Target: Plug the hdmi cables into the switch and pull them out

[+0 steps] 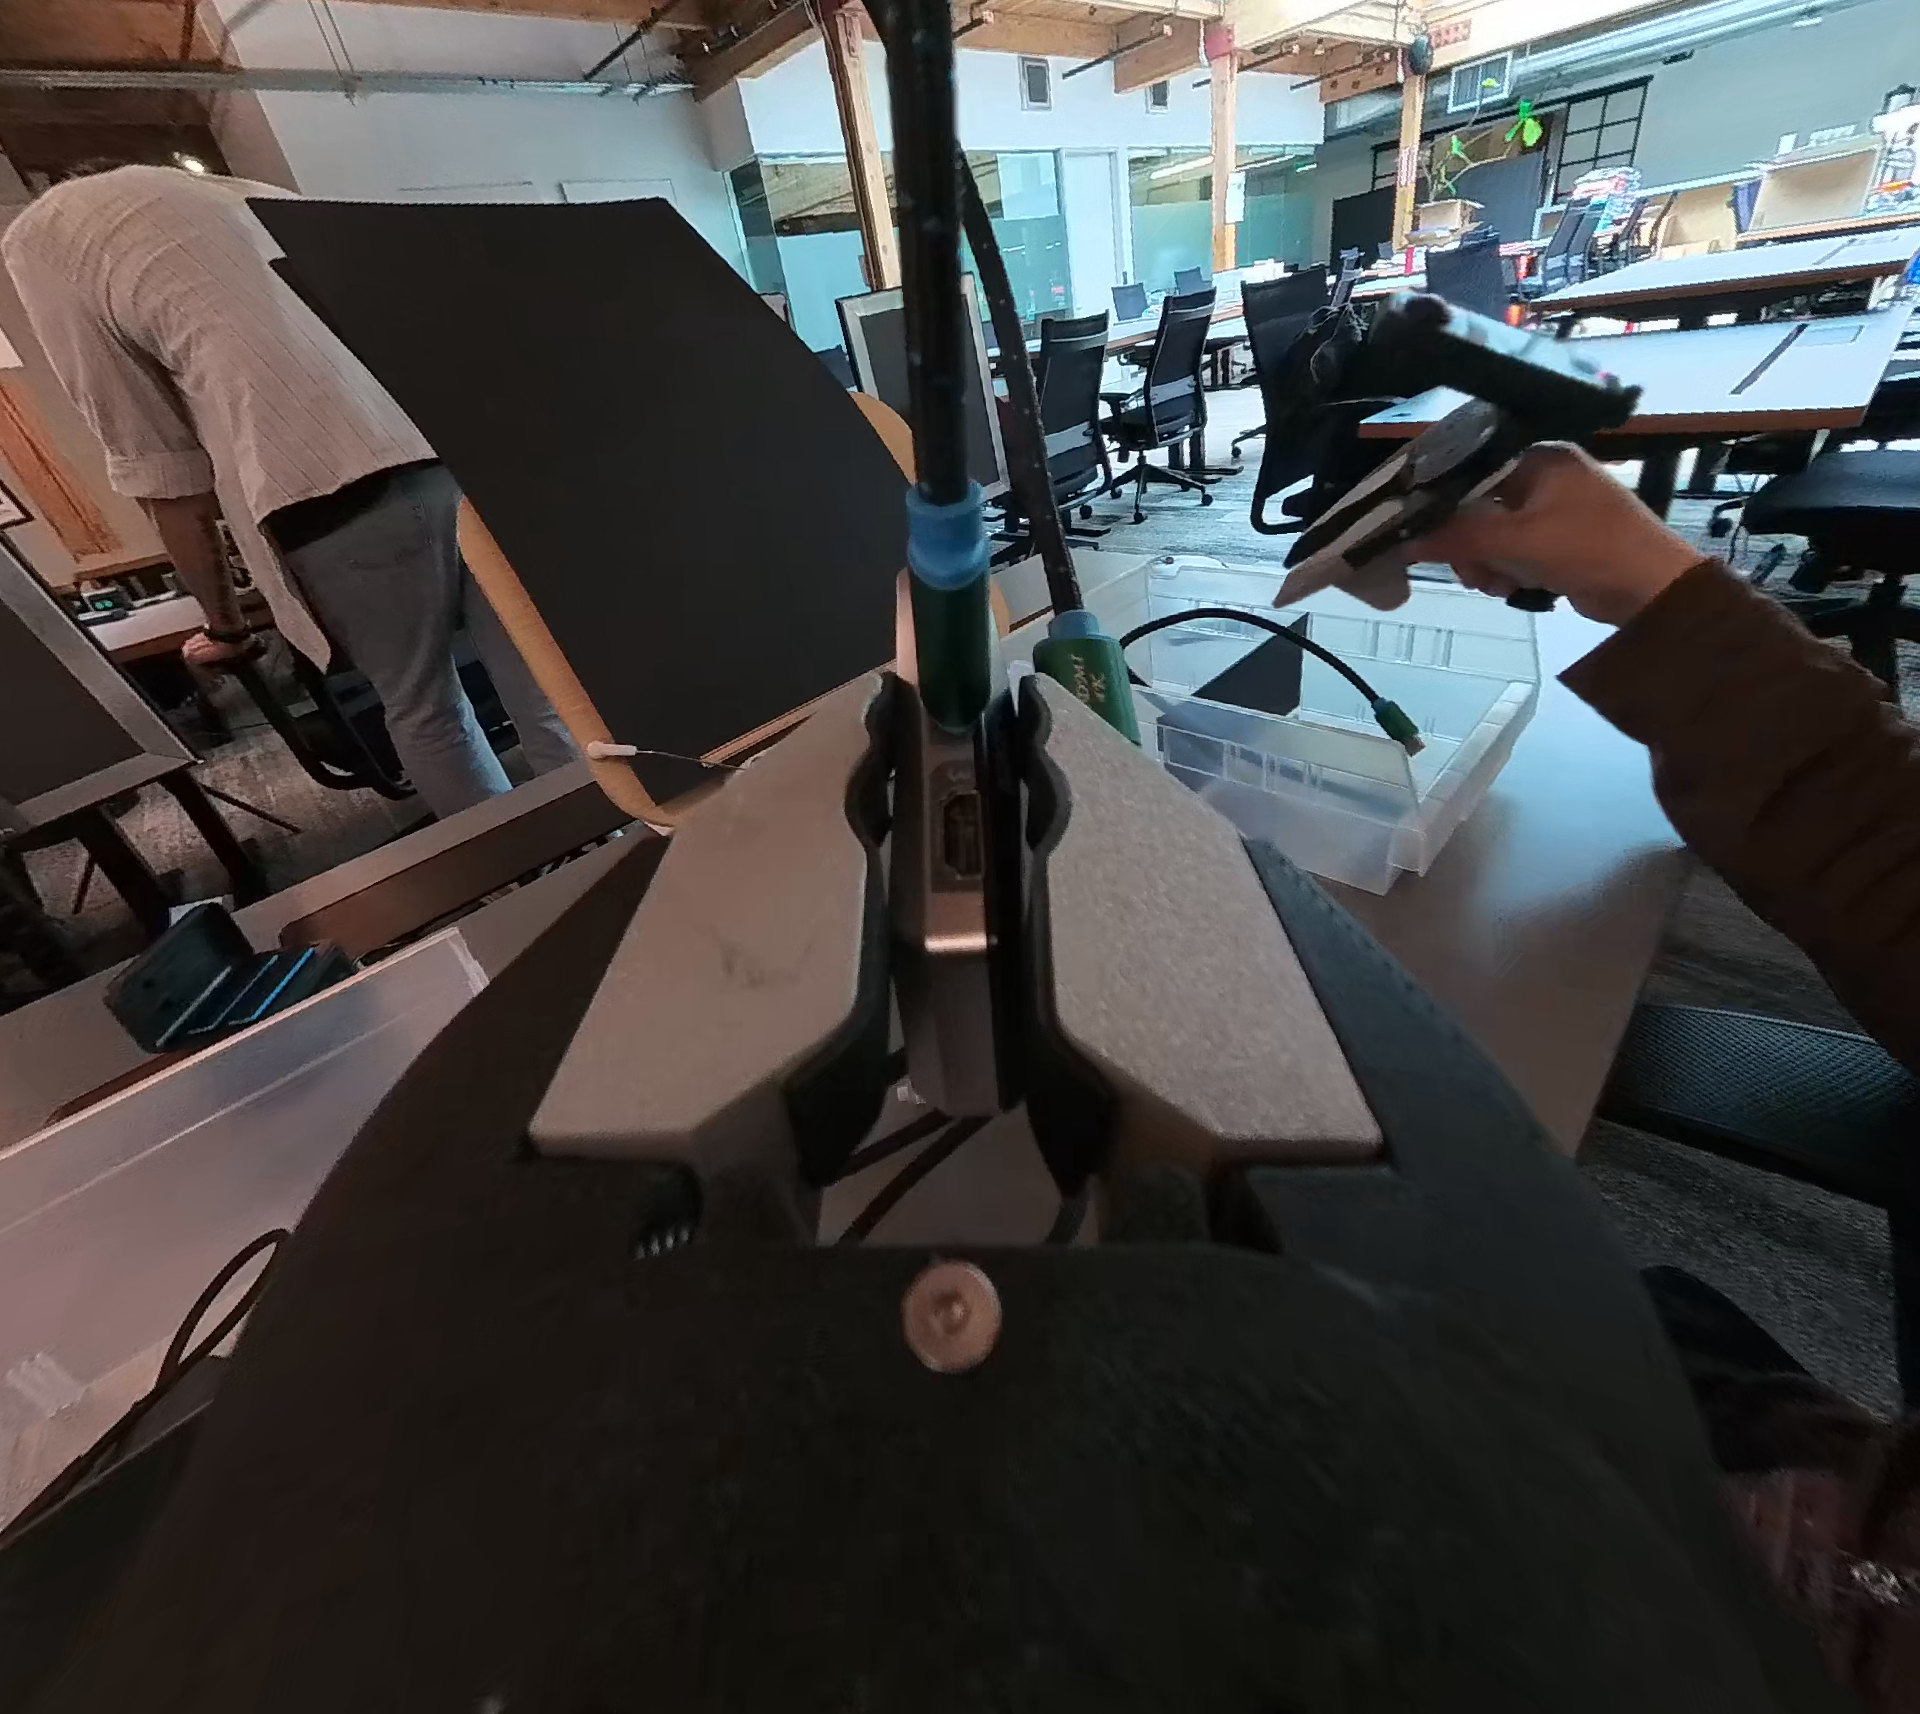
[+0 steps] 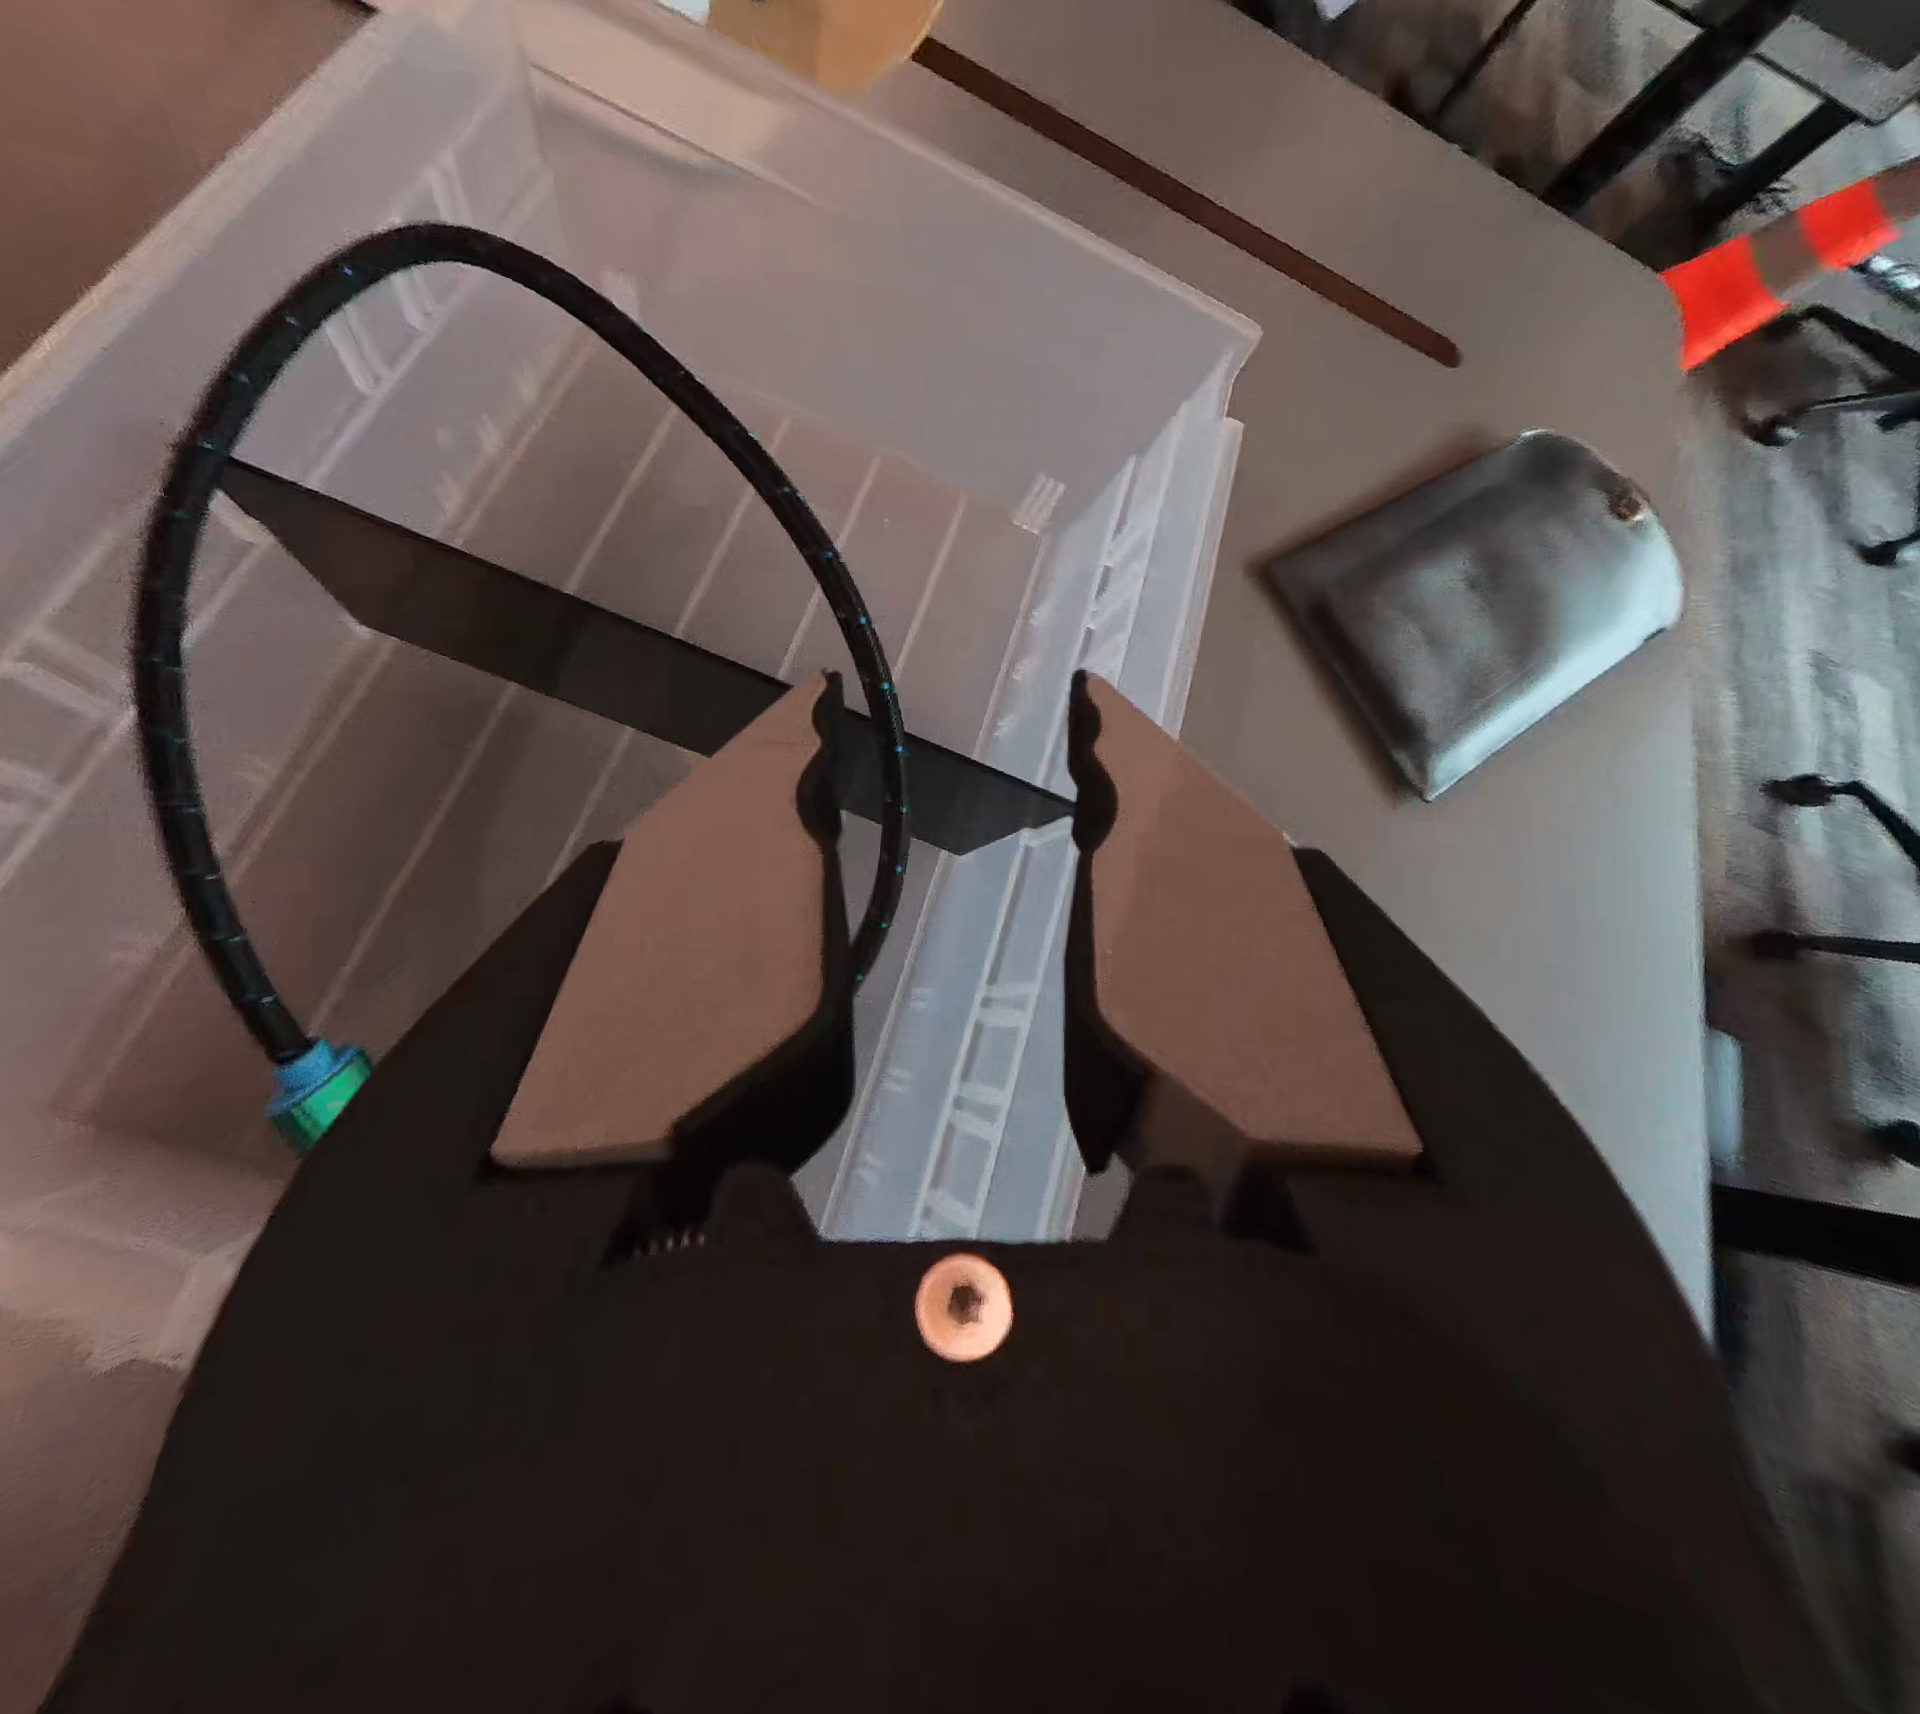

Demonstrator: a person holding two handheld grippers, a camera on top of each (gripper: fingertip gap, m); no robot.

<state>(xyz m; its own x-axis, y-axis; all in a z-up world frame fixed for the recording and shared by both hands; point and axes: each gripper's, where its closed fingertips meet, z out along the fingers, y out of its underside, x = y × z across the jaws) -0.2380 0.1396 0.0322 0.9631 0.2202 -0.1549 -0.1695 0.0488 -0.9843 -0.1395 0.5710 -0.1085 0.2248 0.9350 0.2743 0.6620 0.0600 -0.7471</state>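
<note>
Clamping a slim grey metal HDMI switch [image 1: 951, 926] on edge between the closed pads of the left gripper [image 1: 951, 791], raised above the dark desk [image 1: 1496, 916], with one open port facing the camera. Carrying a green-bodied, blue-collared plug [image 1: 943, 625] seated in the switch's far end, its black braided cable [image 1: 925, 210] running up out of view, and a second green plug [image 1: 1086, 672] just beside it; whether seated, impossible to tell. Hovering the right gripper [image 2: 951, 708], jaws apart and holding nothing, over a clear plastic bin [image 2: 1132, 584] with a third black braided cable [image 2: 166, 625] looping inside, ending in a green plug [image 2: 317, 1108] near the bin's near edge. Judging the switch light, rigid and smooth-sided, so likely to twist under a sideways pull; the braid springy, giving no purchase. Taking hold best on the rigid green plug body, not the cord, and pulling straight along the port's axis.
</note>
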